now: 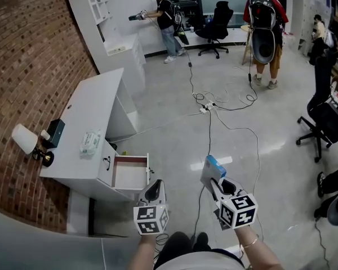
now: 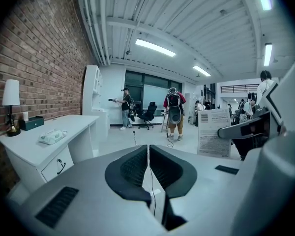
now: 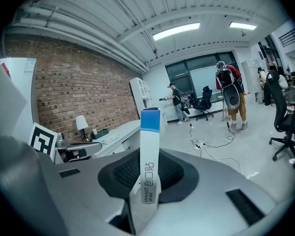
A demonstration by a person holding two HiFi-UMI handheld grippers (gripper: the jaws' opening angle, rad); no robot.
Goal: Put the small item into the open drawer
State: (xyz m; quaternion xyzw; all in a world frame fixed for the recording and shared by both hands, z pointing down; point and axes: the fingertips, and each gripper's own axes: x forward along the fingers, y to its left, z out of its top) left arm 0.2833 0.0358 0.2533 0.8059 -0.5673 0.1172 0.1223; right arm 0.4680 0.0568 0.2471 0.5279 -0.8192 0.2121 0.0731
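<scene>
While both are hovering:
Right gripper [image 1: 213, 179]: gripping a blue-topped box [image 1: 214, 166].
Left gripper [image 1: 153, 190]: jaws pressing together, empty.
Drawer [image 1: 129, 176]: sitting open at left gripper's 10 o'clock.

Head view: overhead, facing steeply down; white desk [image 1: 93, 125] left, left gripper [image 1: 153, 191] and right gripper [image 1: 215, 180] at bottom edge.
Left gripper view: low, along its jaws; desk lower left.
Right gripper view: low, close behind clamped box [image 3: 150, 151].
Shared: desk, brick wall [image 1: 22, 55].

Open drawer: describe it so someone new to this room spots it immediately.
Find the brick wall and the white desk against it. At the desk's near end, the open drawer juts out; unlike the shut handled front beside it, its inside shows.
</scene>
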